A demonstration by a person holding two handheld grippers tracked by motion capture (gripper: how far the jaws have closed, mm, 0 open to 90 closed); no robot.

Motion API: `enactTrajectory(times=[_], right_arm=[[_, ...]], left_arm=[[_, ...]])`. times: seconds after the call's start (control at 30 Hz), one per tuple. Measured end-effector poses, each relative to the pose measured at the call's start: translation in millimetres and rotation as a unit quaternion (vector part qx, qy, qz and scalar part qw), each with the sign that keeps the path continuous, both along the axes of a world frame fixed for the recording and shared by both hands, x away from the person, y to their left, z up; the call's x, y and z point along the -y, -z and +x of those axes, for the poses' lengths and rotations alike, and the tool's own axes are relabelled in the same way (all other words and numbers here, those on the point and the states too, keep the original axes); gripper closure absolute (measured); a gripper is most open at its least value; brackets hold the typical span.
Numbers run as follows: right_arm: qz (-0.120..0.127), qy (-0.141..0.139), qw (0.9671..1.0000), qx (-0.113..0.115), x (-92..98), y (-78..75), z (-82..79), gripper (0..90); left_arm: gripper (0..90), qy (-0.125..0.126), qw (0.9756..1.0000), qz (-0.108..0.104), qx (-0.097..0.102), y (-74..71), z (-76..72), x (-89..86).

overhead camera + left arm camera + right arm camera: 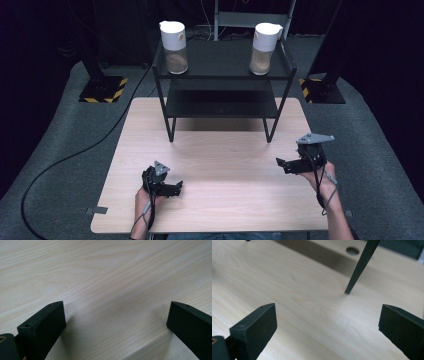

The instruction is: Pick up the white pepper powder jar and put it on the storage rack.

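Standing upright on the top shelf of the black rack (222, 75), well apart from both hands, were two white-lidded jars (174, 46) (264, 48), likely parked at either end so each hand could reach its own. Hovered low over the wooden table (220, 160), nearer the person: left gripper (175, 188) and right gripper (281, 163), jaws spread wide and empty, seemingly readied for a reach toward the rack.

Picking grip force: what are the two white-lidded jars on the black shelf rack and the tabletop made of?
Left white-lidded jar and right white-lidded jar: clear bodies showing tan filling, glass or plastic, can't tell; matte white lids, probably plastic. Black shelf rack: thin dark frame, likely painted metal. Light tabletop: pale wood grain, matte, perhaps laminate.
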State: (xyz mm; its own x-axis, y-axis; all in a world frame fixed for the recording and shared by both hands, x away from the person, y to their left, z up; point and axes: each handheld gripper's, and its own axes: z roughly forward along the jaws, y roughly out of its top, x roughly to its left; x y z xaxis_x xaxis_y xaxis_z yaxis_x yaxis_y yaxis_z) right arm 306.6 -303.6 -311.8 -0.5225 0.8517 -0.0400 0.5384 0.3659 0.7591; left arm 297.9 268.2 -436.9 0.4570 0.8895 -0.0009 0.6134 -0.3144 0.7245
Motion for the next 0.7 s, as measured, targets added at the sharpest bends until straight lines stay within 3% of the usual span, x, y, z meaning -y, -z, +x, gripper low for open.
enactTrajectory(times=[0.07, 0.17, 0.2, 0.27, 0.33, 0.5, 0.7], right_arm=[[-0.003, 0.003, 1.0000, -0.002, -0.7, 8.2, -1.7, 0.7], [0.010, 0.012, 0.9998, -0.008, 1.8, 39.9, -8.0, 0.3], [0.010, 0.012, 0.9998, -0.008, 1.8, 39.9, -8.0, 0.3], [0.016, 0.022, 0.9996, -0.012, 0.8, 56.7, -12.2, 0.0], [0.008, 0.040, 0.9991, -0.010, -6.0, 76.3, -18.9, 0.0], [0.022, 0.053, 0.9983, -0.002, -4.8, 97.4, -27.8, 0.0], [0.036, 0.061, 0.9975, 0.010, -1.6, 112.0, -35.1, 0.0]], left_arm=[[1.7, 0.000, 1.0000, 0.000, 0.000, 0.0, 0.0, 0.1], [1.8, 0.000, 1.0000, 0.000, 0.000, 0.0, 0.0, 0.1], [1.8, 0.000, 1.0000, 0.000, 0.000, 0.0, 0.0, 0.1], [1.8, 0.000, 1.0000, 0.000, 0.000, 0.0, 0.0, 0.1], [1.8, 0.000, 1.0000, 0.000, 0.000, 0.0, 0.0, 0.0], [1.7, -0.001, 1.0000, 0.000, 0.000, 0.0, 0.1, 0.1], [1.7, -0.001, 1.0000, 0.000, 0.000, 0.0, 0.1, 0.1]])
